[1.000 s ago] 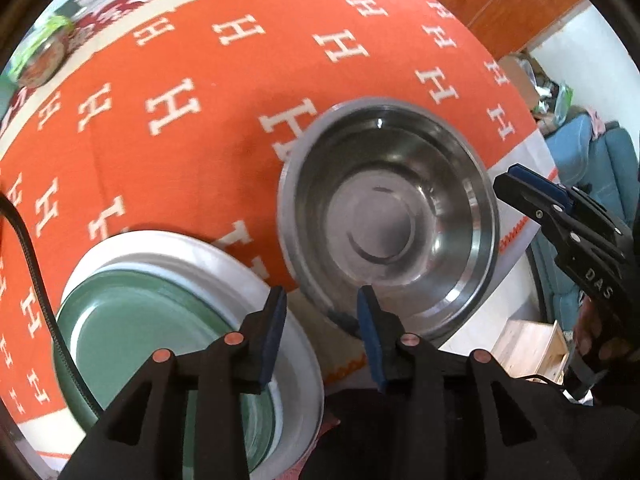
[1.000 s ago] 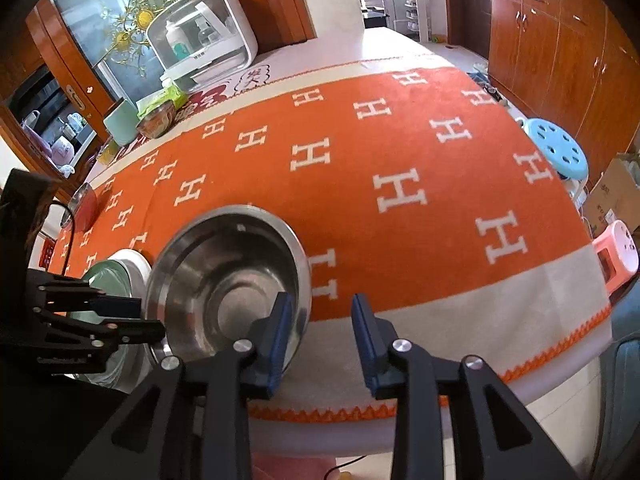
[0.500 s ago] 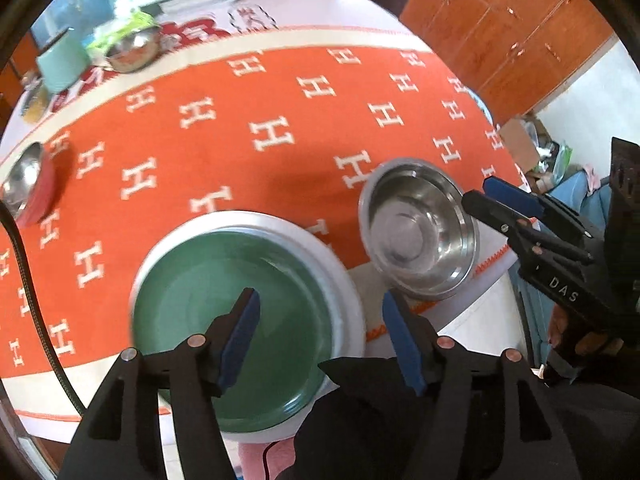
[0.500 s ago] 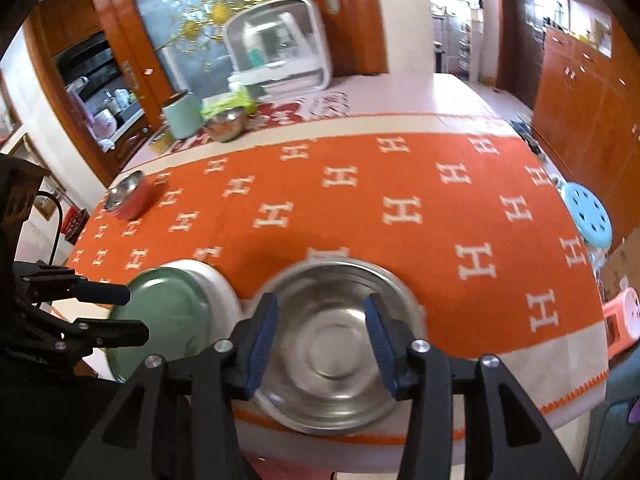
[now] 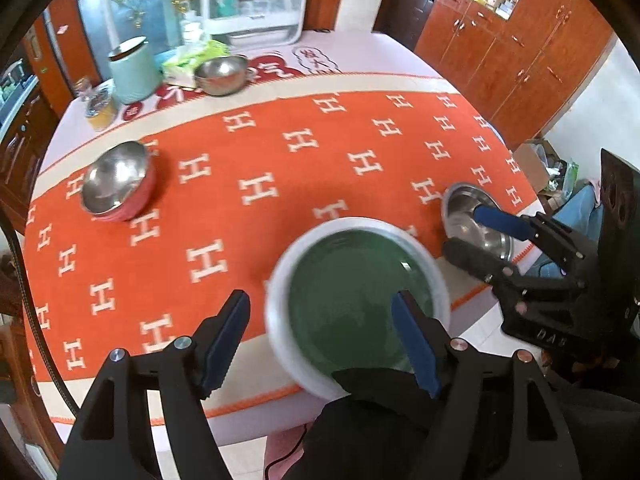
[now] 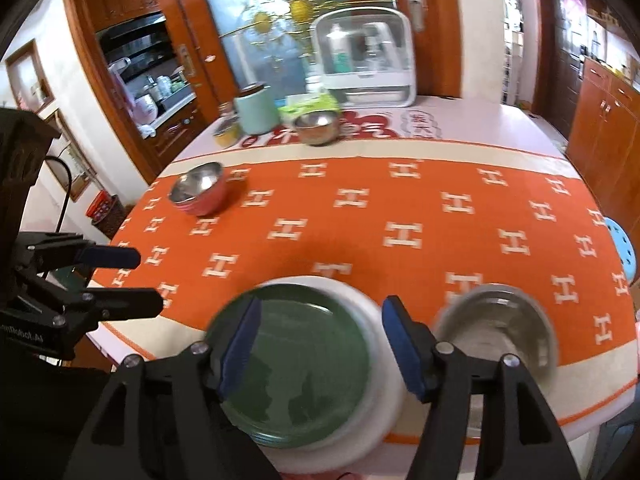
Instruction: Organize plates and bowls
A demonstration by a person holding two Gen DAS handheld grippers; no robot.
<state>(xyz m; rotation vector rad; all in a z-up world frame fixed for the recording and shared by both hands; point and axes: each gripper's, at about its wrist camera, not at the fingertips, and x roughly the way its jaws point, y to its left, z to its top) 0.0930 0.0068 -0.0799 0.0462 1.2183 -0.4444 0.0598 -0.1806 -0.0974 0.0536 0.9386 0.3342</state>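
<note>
left wrist view: left gripper (image 5: 320, 340) above table edge, jaws opening, holds nothing. green plate (image 5: 352, 300) sits on white plate (image 5: 280, 320) near front edge of orange cloth (image 5: 280, 168). steel bowl (image 6: 496, 328) just beside plates. right gripper (image 6: 320, 344) jaws opening too, empty. pink bowl (image 5: 120, 188) far off.

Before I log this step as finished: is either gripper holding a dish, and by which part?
Nothing is held. The left gripper and right gripper are both opening with nothing between the fingers.
</note>
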